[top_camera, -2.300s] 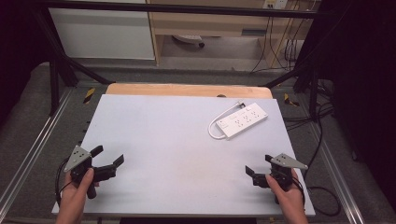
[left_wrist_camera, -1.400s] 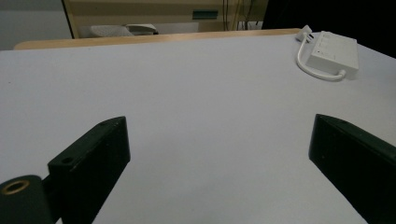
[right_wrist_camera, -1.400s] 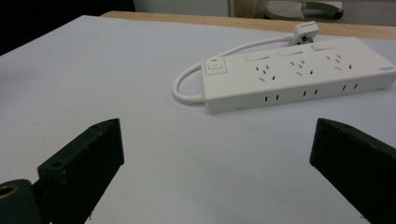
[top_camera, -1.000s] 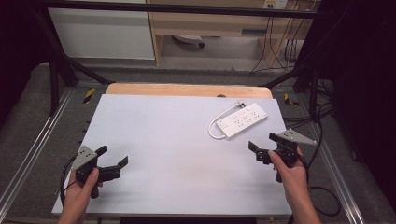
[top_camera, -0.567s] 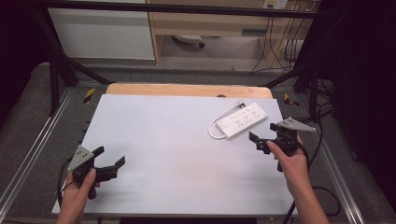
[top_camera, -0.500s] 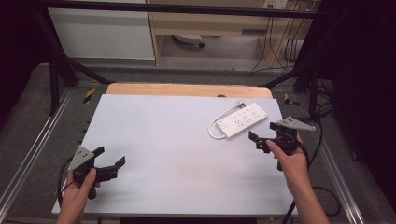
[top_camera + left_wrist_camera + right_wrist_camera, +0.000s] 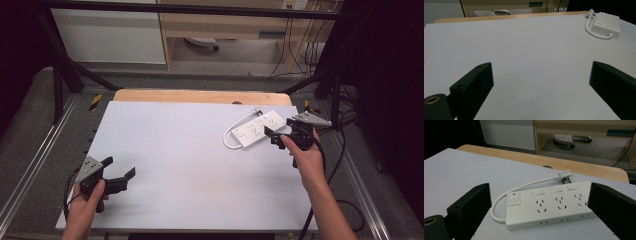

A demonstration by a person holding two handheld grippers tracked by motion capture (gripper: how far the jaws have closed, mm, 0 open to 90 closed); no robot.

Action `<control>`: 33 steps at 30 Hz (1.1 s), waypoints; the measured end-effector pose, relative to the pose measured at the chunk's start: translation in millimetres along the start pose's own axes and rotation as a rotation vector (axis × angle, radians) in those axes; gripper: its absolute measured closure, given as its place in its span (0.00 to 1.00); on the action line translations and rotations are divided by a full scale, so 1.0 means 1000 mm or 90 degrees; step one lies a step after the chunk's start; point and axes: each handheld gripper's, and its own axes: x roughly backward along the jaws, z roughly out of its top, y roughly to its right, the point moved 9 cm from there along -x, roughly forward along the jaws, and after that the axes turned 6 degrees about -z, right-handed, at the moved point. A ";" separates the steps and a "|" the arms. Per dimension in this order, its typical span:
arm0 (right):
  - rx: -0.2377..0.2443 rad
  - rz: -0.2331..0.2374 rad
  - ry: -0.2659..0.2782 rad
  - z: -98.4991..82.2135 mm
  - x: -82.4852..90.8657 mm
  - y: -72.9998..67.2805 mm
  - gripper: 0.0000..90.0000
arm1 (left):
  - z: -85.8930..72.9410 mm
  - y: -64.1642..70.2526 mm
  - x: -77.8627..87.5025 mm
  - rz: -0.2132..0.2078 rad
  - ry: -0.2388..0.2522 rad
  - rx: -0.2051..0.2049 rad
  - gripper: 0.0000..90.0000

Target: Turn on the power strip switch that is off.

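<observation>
A: We take the white power strip (image 7: pixel 259 129) as our reference. Where does it lie?

B: We see it flat on the white table (image 7: pixel 190 150), in the far right part of the top, sockets facing up. Its white cord (image 7: pixel 524 187) loops from the switch end round the far side of the strip and ends in a plug (image 7: pixel 564 176) lying on the table just beyond it.

A: State of the right gripper (image 7: pixel 281 131)?

B: We find its jaws spread wide, holding nothing. In the right gripper view they stand either side of the strip, with the strip lying between and ahead of them; we cannot tell whether either jaw touches it. In the high view the gripper sits at the strip's right end, held by the right hand (image 7: pixel 305 155).

A: And the left gripper (image 7: pixel 120 176)?

B: We see it open too, empty, well apart from the strip, low over bare table at the near left. The strip shows far off in the left gripper view (image 7: pixel 606 25).
</observation>
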 end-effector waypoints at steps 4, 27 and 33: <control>-0.005 -0.008 -0.010 0.002 -0.010 0.007 0.07 | -0.002 -0.001 -0.001 0.002 -0.006 0.001 0.06; -0.039 -0.067 -0.016 0.023 -0.059 0.055 0.09 | 0.000 0.002 -0.021 -0.014 -0.023 -0.028 0.06; -0.045 -0.081 -0.023 0.021 -0.072 0.064 0.10 | -0.001 -0.002 -0.025 -0.017 -0.027 -0.022 0.06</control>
